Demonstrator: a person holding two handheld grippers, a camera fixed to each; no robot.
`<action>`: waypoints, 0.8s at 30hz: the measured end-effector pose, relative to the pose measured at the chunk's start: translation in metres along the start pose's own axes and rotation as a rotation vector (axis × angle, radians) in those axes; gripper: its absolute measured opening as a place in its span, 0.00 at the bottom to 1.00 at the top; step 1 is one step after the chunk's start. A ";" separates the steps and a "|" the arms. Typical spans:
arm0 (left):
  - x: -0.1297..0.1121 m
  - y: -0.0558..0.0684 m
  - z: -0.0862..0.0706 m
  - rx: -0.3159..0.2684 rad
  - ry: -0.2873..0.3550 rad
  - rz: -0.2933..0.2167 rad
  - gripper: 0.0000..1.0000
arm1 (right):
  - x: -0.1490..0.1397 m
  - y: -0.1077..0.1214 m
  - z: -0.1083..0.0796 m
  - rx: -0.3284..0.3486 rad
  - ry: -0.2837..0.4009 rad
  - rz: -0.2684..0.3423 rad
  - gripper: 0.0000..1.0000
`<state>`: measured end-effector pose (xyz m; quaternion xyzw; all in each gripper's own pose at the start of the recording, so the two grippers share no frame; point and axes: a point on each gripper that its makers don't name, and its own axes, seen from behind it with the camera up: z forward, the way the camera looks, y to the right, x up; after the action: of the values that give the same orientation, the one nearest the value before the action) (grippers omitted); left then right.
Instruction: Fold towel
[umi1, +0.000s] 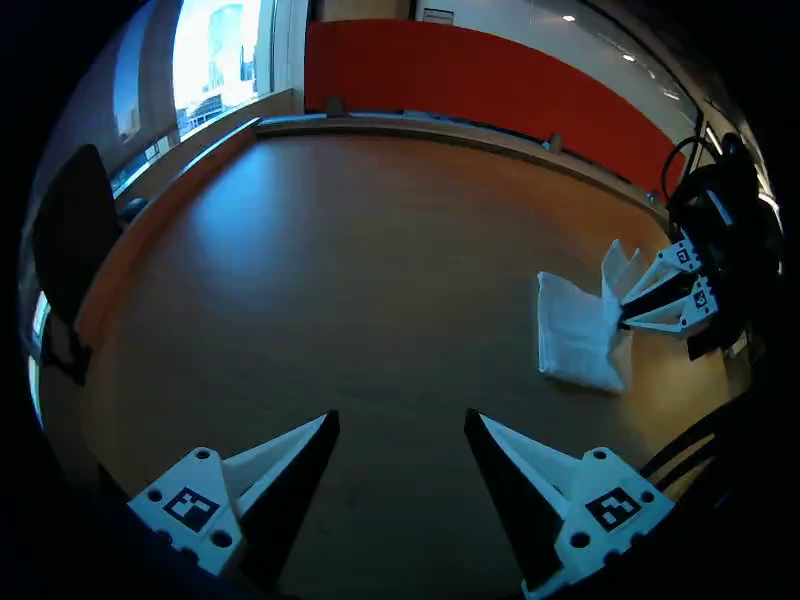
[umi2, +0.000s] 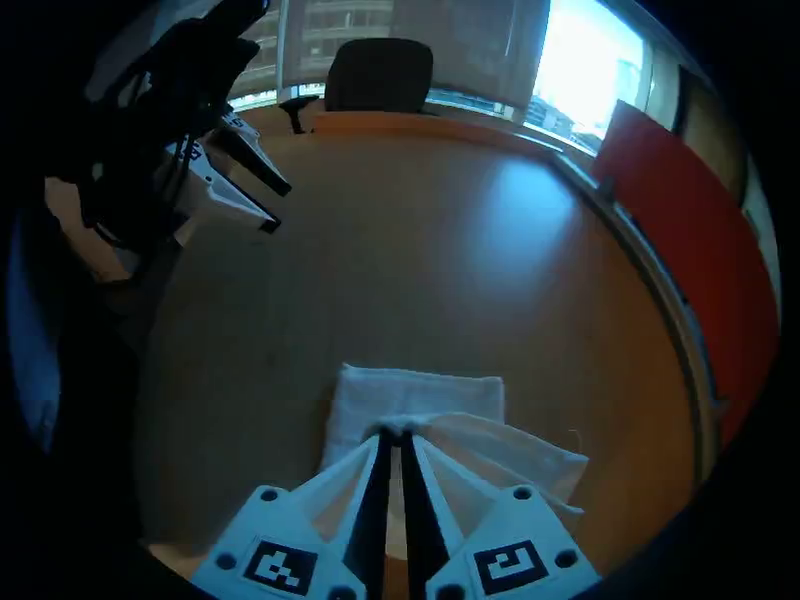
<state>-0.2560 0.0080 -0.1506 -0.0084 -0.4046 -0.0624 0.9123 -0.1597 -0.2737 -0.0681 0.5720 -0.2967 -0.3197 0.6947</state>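
A white towel (umi2: 420, 400) lies partly folded on the wooden table (umi2: 420, 250). My right gripper (umi2: 394, 436) is shut on its near edge, lifting a fold of cloth. In the left gripper view the same towel (umi1: 575, 335) sits at the right, with the right gripper (umi1: 618, 310) pinching its far side. My left gripper (umi1: 400, 420) hangs open over bare wood, well left of the towel, with nothing between its fingers. From the right gripper view, the left gripper (umi2: 272, 205) appears far off at the upper left.
A black chair (umi2: 378, 75) stands at the far table edge below bright windows. A red panel (umi1: 480, 80) runs along another side. A second dark chair (umi1: 70, 240) sits at the table's left edge. Bare table (umi1: 350, 270) stretches between the grippers.
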 end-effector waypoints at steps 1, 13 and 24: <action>0.000 -0.001 0.000 0.001 0.000 -0.001 0.93 | 0.000 0.000 0.000 0.000 0.001 0.000 0.14; 0.002 -0.005 0.002 0.004 0.001 -0.003 0.93 | 0.003 0.003 -0.001 -0.012 0.028 0.026 0.47; 0.005 -0.003 0.004 0.001 0.001 0.002 0.93 | 0.005 0.007 -0.007 -0.061 0.054 0.039 0.88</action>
<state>-0.2563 0.0044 -0.1440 -0.0084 -0.4043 -0.0614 0.9125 -0.1499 -0.2723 -0.0619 0.5531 -0.2788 -0.2994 0.7258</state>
